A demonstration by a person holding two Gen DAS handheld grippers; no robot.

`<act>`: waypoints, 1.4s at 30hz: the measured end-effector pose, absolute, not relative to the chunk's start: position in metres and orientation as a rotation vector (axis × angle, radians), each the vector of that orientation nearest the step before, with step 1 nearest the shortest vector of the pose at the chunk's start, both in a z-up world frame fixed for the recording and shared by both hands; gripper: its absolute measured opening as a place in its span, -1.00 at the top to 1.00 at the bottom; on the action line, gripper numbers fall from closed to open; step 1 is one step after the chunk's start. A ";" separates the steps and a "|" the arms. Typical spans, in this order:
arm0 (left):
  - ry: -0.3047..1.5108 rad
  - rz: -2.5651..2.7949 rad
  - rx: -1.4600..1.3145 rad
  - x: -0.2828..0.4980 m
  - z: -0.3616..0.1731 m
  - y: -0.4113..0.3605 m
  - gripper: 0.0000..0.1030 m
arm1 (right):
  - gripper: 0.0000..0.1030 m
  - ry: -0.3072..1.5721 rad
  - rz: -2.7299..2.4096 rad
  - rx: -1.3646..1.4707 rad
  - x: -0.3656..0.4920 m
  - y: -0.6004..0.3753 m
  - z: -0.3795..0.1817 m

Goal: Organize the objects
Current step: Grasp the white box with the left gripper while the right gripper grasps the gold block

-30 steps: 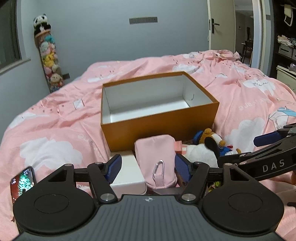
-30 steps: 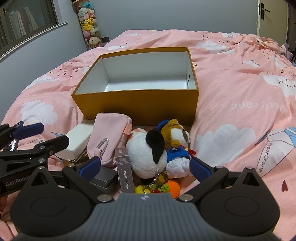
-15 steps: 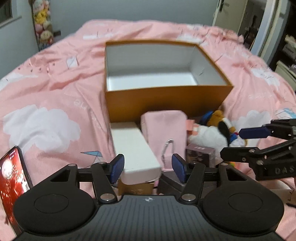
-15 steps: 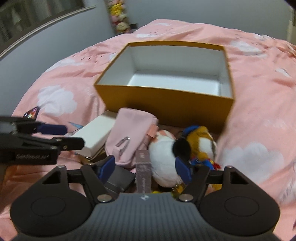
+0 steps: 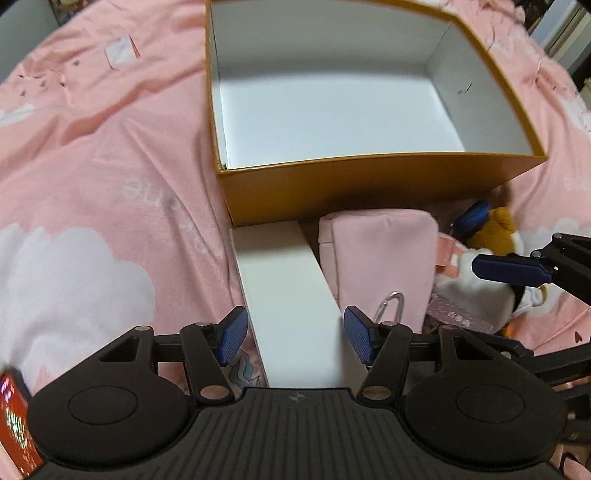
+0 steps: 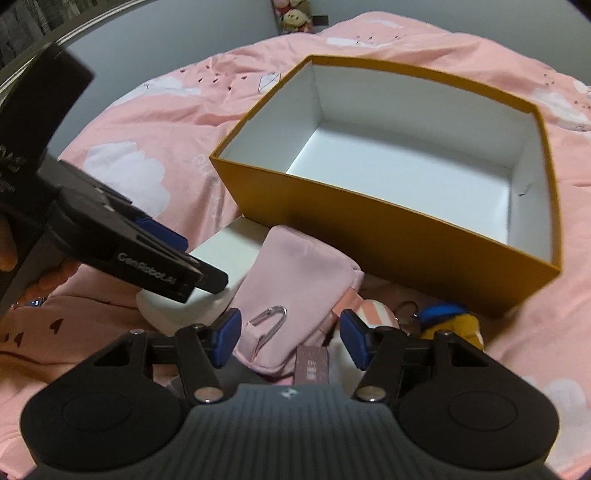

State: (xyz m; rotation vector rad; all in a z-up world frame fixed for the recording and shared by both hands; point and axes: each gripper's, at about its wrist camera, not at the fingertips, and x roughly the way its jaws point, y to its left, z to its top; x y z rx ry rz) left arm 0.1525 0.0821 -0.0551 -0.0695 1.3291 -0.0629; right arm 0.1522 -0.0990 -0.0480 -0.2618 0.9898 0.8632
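Note:
An empty orange box [image 5: 369, 177] with a white inside stands open on the pink bed; it also shows in the right wrist view [image 6: 406, 236]. In front of it lie a long white box [image 5: 288, 295], a pink pouch [image 5: 380, 258] with a metal clip, a small mauve card box [image 5: 461, 319] and plush toys [image 5: 495, 229]. My left gripper [image 5: 295, 336] is open, its blue pads either side of the white box's near end. My right gripper [image 6: 290, 338] is open above the pink pouch [image 6: 291, 284] and the card box [image 6: 313, 365].
A pink quilt [image 5: 92, 166] with white clouds covers the bed. A phone [image 5: 14, 421] with a lit screen lies at the left wrist view's bottom left. Plush toys [image 6: 295, 14] hang by the far grey wall.
Both grippers have moved forward and down toward the pile. The left one now straddles the white box's near end. The right one has shifted left over the pink pouch.

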 end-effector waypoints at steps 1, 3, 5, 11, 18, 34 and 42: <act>1.349 -0.060 -0.071 0.156 -0.057 0.083 -0.35 | -0.16 0.997 0.866 -0.264 0.155 -0.097 -0.050; 1.379 -0.068 -0.075 0.163 -0.061 0.083 -0.35 | -0.10 1.012 0.877 -0.267 0.161 -0.092 -0.053; 1.403 -0.062 -0.089 0.169 -0.064 0.085 -0.35 | -0.08 1.026 0.887 -0.268 0.165 -0.089 -0.056; 1.466 -0.044 -0.147 0.183 -0.073 0.092 -0.39 | -0.03 1.043 0.902 -0.288 0.174 -0.078 -0.067; 1.514 -0.036 -0.165 0.192 -0.084 0.095 -0.43 | -0.04 1.060 0.904 -0.275 0.181 -0.078 -0.073; 1.436 -0.057 -0.097 0.163 -0.064 0.106 -0.41 | -0.04 1.047 0.994 -0.291 0.165 -0.081 -0.057; 1.382 -0.087 -0.083 0.144 -0.034 0.120 -0.40 | -0.03 1.044 1.229 -0.430 0.138 -0.047 -0.051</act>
